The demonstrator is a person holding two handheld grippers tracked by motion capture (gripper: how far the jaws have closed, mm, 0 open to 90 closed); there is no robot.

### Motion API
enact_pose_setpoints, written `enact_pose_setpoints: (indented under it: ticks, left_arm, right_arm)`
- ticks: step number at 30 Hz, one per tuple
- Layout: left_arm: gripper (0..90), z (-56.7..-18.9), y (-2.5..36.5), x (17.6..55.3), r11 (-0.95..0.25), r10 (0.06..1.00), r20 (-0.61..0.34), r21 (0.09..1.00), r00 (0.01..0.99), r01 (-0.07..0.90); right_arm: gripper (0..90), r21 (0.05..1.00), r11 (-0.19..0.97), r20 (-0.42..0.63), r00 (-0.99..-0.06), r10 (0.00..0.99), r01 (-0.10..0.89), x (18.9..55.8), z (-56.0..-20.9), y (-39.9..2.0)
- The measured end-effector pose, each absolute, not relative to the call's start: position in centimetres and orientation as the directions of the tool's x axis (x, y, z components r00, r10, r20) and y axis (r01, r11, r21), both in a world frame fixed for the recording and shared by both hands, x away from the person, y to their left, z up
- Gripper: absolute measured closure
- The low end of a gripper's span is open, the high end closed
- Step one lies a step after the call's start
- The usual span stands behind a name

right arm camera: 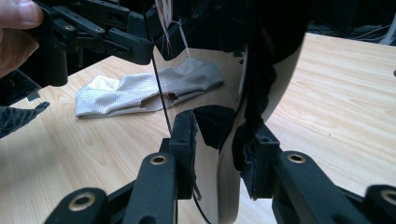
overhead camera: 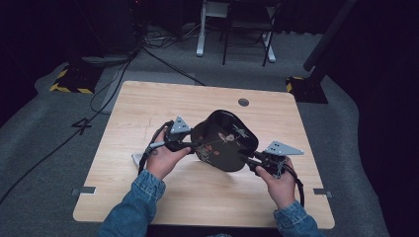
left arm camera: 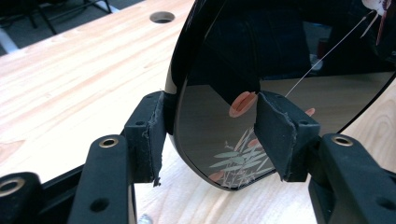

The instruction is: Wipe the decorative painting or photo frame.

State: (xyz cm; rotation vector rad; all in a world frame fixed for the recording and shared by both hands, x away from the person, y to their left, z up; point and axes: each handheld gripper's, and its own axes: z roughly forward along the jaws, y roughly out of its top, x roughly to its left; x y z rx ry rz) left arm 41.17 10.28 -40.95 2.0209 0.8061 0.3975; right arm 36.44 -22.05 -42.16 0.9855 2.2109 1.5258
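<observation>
A glossy black oval lacquer tray (overhead camera: 225, 140) is clamped by the right hand-held gripper (right arm camera: 217, 154) and straddled, one pad touching, by the half-open left hand-held gripper (left arm camera: 210, 135) above the wooden worktop (overhead camera: 148, 106); a grey cloth (right arm camera: 140, 91) lies nearby.

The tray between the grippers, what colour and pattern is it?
Glossy black tray with painted grey-green reeds and salmon-pink shapes, clearest in the left gripper view.

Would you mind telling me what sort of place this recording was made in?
Probably a lab or studio set up for recording: a lone wooden table stands on grey carpet, cables trail across the floor, and a stand base with yellow-black hazard tape sits at the dark edge.
</observation>
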Motion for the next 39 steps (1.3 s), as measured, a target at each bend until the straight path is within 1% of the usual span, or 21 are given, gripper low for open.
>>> enact_pose_setpoints:
  ticks: [3,12,15,17,21,29,33,39]
  left_arm:
    - [45.6,-40.9,10.4,41.4,-0.366,0.694,-0.051,0.834,0.718,0.414]
    - [46.5,-40.5,10.3,42.4,-0.349,0.743,-0.048,0.823,0.668,0.448]
    - [47.2,-40.6,10.3,42.6,-0.345,0.751,-0.048,0.822,0.658,0.453]
    - [47.8,-40.7,10.3,42.8,-0.324,0.766,-0.069,0.818,0.639,0.476]
    - [49.4,-41.0,10.4,43.1,-0.327,0.779,-0.066,0.806,0.624,0.493]
    - [53.3,-41.5,10.1,43.5,-0.329,0.789,-0.066,0.793,0.610,0.512]
    - [53.8,-41.7,9.6,43.6,-0.346,0.797,-0.045,0.784,0.603,0.516]
    - [54.8,-41.7,9.4,43.6,-0.334,0.799,-0.055,0.787,0.598,0.518]
  right_arm:
    - [69.3,0.899,0.220,0.152,-0.740,0.655,0.379,37.4,-41.9,-22.0]
    - [65.8,0.891,0.260,0.120,-0.745,0.656,0.373,40.4,-40.7,-21.5]
    - [64.5,0.892,0.265,0.111,-0.746,0.656,0.366,41.2,-40.4,-21.3]
    - [63.9,0.891,0.264,0.114,-0.745,0.657,0.369,41.7,-40.3,-21.2]
    - [62.2,0.891,0.265,0.113,-0.745,0.657,0.368,42.7,-40.2,-21.0]
    - [59.0,0.891,0.262,0.117,-0.746,0.656,0.370,44.2,-40.8,-21.1]
    - [57.6,0.889,0.263,0.116,-0.741,0.661,0.374,44.7,-41.4,-21.3]
    - [56.3,0.889,0.256,0.125,-0.739,0.662,0.380,45.1,-41.8,-21.6]
